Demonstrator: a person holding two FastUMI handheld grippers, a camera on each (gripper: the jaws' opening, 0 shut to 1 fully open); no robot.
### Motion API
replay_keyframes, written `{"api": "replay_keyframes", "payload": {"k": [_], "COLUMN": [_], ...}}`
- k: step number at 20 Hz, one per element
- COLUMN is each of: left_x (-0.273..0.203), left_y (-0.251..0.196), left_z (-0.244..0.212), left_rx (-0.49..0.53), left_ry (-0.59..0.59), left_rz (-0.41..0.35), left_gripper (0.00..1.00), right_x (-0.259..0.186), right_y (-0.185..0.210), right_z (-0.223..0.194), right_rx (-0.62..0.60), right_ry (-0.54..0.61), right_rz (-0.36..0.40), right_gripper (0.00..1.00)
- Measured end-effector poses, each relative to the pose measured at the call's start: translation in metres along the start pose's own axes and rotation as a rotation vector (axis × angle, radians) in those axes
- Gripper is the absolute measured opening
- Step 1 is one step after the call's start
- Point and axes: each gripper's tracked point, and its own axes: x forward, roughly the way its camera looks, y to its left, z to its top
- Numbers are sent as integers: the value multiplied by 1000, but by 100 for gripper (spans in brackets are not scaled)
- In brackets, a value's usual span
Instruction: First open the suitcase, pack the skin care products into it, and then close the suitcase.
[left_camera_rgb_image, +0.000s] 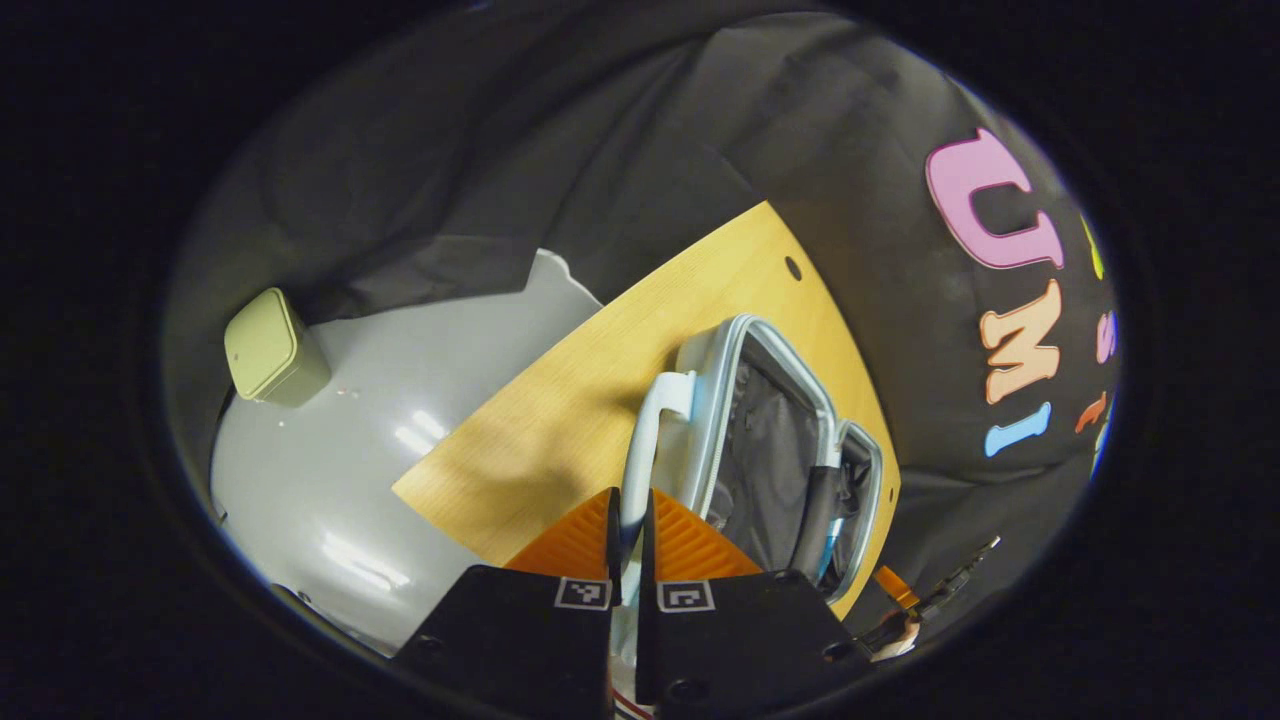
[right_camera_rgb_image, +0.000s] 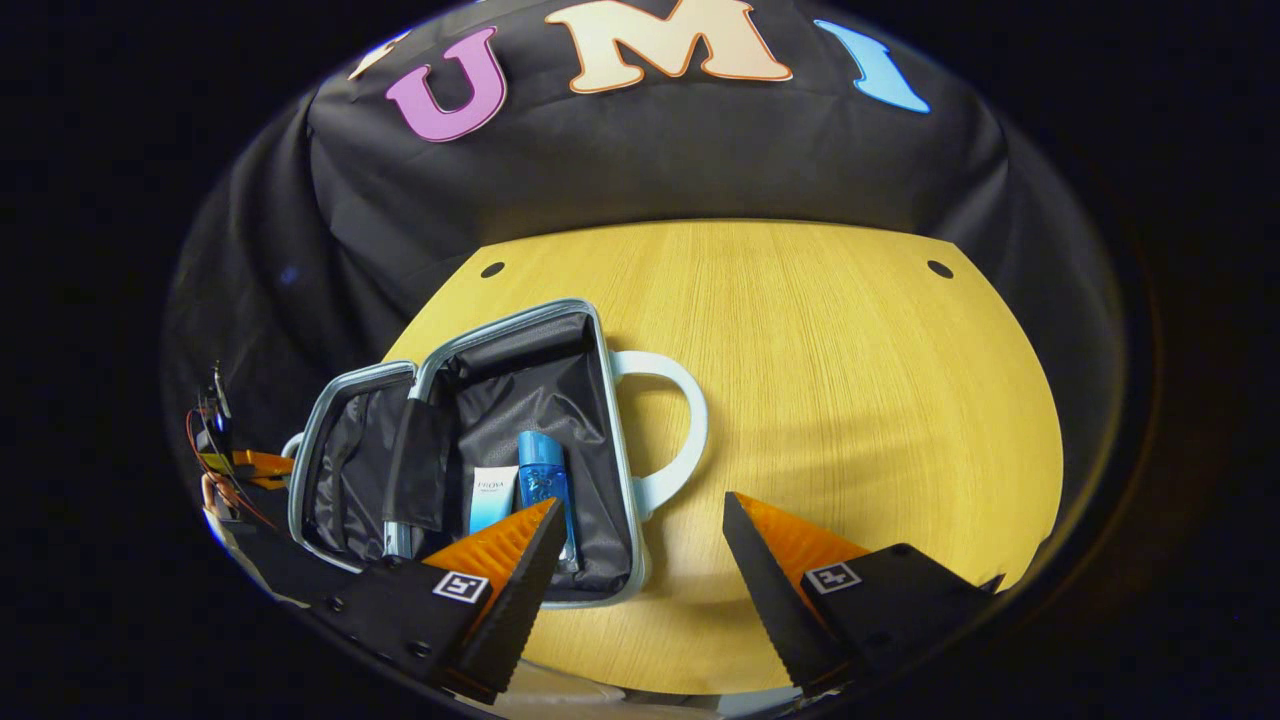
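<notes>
Wooden round table (right_camera_rgb_image: 850, 380) carries my open pale-blue suitcase (right_camera_rgb_image: 470, 440) at nine o'clock (blue bottle (right_camera_rgb_image: 545, 485), white tube (right_camera_rgb_image: 492, 500) inside). My left gripper (left_camera_rgb_image: 630, 530) pinches its white handle (left_camera_rgb_image: 645, 440); right gripper (right_camera_rgb_image: 640, 530) gapes wide, empty.

Wide bare table (right_camera_rgb_image: 850, 380) from 12 to 3 o'clock of the right gripper (right_camera_rgb_image: 640, 545), its fingers spread wide over open wood. At 9 to 11 o'clock, blocked by the open case (right_camera_rgb_image: 500, 440), lid (right_camera_rgb_image: 350, 450) laid flat beside it, a white handle (right_camera_rgb_image: 680, 430) jutting toward the free wood. Inside the case, a blue bottle (right_camera_rgb_image: 545, 480) and a tube (right_camera_rgb_image: 492, 498) side by side, lining bare behind them. In the left gripper view, left gripper (left_camera_rgb_image: 630, 545) pinched narrow with the handle (left_camera_rgb_image: 650, 430) between its fingers at 12; clear table (left_camera_rgb_image: 560, 400) at 10, grey floor (left_camera_rgb_image: 400, 420) beyond, a green box (left_camera_rgb_image: 270, 348) well apart.
</notes>
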Motion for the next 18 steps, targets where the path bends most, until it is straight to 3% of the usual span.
{"api": "replay_keyframes", "payload": {"k": [2, 6, 7, 8, 14, 15, 16, 18], "left_x": [-15, -37, -44, -49, -80, -83, -86, -92], "left_y": [-17, -50, -57, -67, -137, -149, -161, -184], "left_z": [7, 12, 13, 12, 3, 1, -1, -7], "left_rx": [16, 47, 53, 64, 144, 160, 172, 180], "left_ry": [-32, -85, -100, -111, -178, -185, -195, -211], "left_rz": [-15, -22, -20, -24, -66, -72, -79, -100], "left_gripper": [2, 2, 2, 1, 2, 3, 3, 4], "right_x": [-2, -2, -2, -1, -5, -6, -8, -14], "right_y": [-5, -16, -21, -25, -59, -64, -71, -86], "right_z": [-2, -6, -7, -7, -11, -11, -10, -7], "right_rx": [11, 32, 38, 43, 90, 100, 107, 110], "right_ry": [-1, -14, -17, -20, -40, -46, -51, -74], "right_rz": [7, 14, 16, 17, 28, 31, 33, 32], "right_gripper": [99, 98, 94, 98, 98, 94, 98, 98]}}
